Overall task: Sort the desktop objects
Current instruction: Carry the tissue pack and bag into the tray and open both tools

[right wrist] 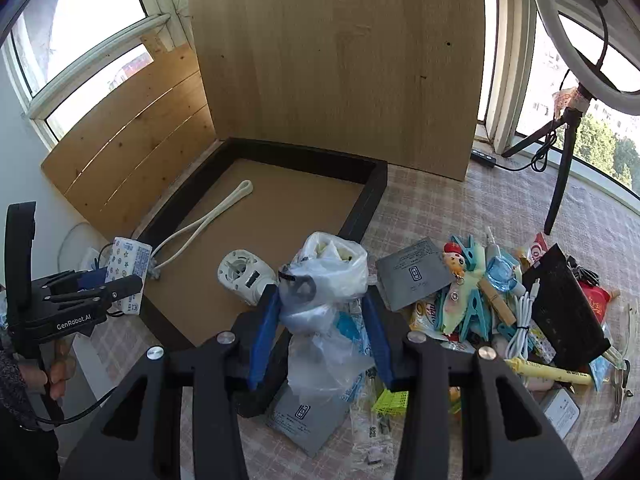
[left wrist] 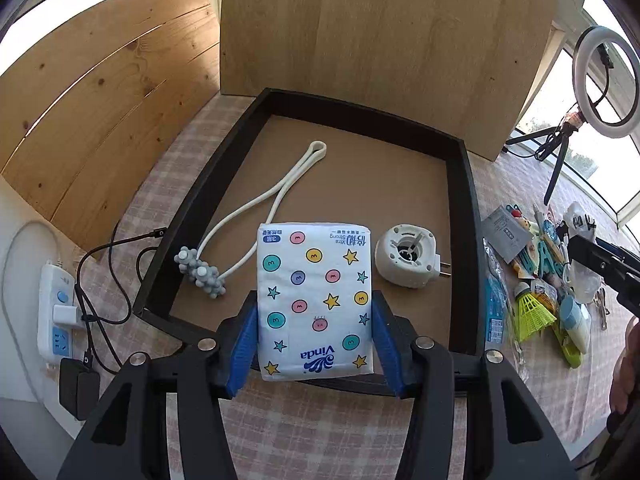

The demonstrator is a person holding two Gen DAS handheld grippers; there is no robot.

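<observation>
white tissue pack [left wrist: 316, 300] clamped between left tongs [left wrist: 316, 336] over tray [left wrist: 464, 216].

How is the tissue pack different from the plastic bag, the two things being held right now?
The tissue pack is a flat, opaque white rectangle printed with coloured dots and stars; the plastic bag is clear, crumpled and shapeless. The pack sits in the left hand-held gripper over the black tray; the bag sits in the right hand-held gripper above the clutter pile beside the tray. Both are clamped between blue pads.
</observation>
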